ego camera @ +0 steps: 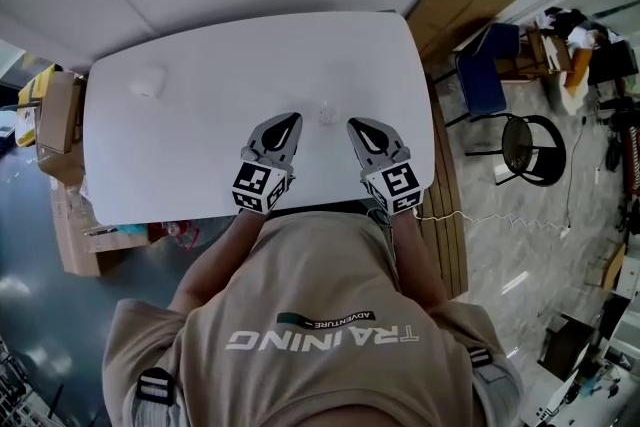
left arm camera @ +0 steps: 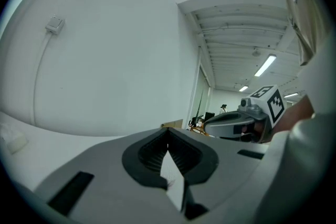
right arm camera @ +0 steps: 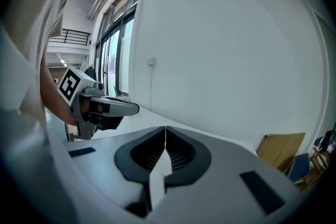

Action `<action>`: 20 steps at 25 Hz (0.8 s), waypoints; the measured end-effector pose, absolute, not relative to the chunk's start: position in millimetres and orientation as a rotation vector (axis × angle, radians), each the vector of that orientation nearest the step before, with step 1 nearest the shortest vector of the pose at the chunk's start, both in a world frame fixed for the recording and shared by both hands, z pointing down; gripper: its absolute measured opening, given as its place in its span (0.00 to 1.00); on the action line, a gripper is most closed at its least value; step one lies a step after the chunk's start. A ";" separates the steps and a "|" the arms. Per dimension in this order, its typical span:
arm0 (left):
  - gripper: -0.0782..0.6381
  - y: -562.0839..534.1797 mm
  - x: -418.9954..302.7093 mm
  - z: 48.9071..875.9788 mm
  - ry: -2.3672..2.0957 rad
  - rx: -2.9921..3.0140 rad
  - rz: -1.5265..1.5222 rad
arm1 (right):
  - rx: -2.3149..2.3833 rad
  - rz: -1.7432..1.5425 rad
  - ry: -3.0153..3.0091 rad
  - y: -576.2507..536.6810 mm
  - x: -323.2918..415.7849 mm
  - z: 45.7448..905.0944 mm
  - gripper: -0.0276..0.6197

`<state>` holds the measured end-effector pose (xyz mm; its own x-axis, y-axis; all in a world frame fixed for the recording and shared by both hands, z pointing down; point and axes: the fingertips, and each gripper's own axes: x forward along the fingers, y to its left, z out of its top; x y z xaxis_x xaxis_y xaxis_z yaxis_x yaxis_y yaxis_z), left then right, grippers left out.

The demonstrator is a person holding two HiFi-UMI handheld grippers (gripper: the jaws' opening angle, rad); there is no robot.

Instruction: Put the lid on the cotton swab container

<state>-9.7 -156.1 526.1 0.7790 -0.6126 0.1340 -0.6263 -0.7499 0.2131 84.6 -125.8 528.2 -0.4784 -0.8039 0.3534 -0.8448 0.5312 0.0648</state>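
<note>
In the head view a small clear container [ego camera: 326,113] stands on the white table [ego camera: 200,155], just ahead of and between my two grippers. A pale roundish object [ego camera: 147,82], possibly the lid, lies far off near the table's back left corner; it shows faintly at the left edge of the left gripper view [left arm camera: 13,140]. My left gripper [ego camera: 291,120] and right gripper [ego camera: 356,125] rest side by side near the table's front edge, both pointing away from me. Each is shut with nothing between its jaws [left arm camera: 168,132] [right arm camera: 166,129]. Neither touches the container.
Cardboard boxes [ego camera: 58,120] stand on the floor left of the table. A flat cardboard sheet [ego camera: 455,13], a blue chair [ego camera: 484,75] and a round black stool [ego camera: 531,150] stand to the right. A white wall runs behind the table.
</note>
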 end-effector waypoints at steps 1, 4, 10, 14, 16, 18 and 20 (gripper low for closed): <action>0.13 -159.6 -7.1 525.9 -0.976 2.725 0.081 | 1.353 0.163 -2.438 -130.6 86.6 528.0 0.07; 0.13 -165.2 -1.0 526.4 -1.010 2.719 0.102 | 1.319 0.157 -2.455 -142.9 91.5 529.1 0.07; 0.13 -170.9 -4.2 527.0 -1.080 2.697 0.121 | 1.239 0.225 -2.488 -170.8 89.4 544.0 0.07; 0.13 -171.1 0.0 531.0 -1.077 2.685 0.135 | 1.206 0.347 -2.464 -194.4 94.4 573.1 0.07; 0.13 -170.6 2.1 535.3 -1.073 2.672 0.140 | 1.197 0.411 -2.445 -204.0 96.3 587.7 0.07; 0.13 -171.4 3.9 540.1 -1.070 2.662 0.147 | 1.197 0.455 -2.425 -213.8 98.4 598.7 0.07; 0.13 -170.6 6.4 542.8 -1.063 2.666 0.157 | 1.196 0.492 -2.402 -221.9 101.5 607.9 0.07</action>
